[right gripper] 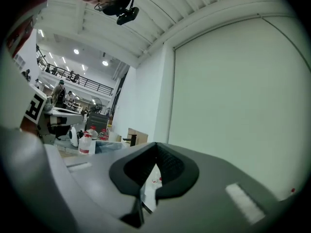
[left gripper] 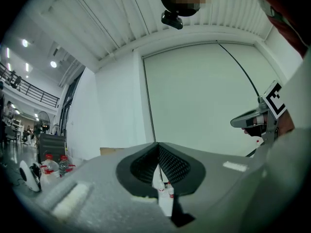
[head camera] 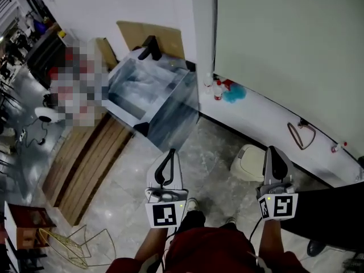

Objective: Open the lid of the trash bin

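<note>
pointing forward, left gripper (head camera: 169, 154) and right gripper (head camera: 272, 151), jaws together.

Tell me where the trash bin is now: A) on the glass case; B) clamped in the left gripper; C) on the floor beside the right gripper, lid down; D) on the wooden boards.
C: the head view shows the trash bin on the floor just beside the right gripper, untouched, lid down.

Large open workshop or lab hall, by the look of it. High ribbed ceiling (left gripper: 121, 13) with spot lamps (right gripper: 76, 51); railed mezzanine (right gripper: 73, 79) along one side. Polished stone floor (head camera: 216, 147) carried a wooden pallet (head camera: 85, 164), cardboard sheets (head camera: 151, 38) and a clear plastic case (head camera: 151, 98). Cluttered workstations (head camera: 28, 44) stood further off.
</note>
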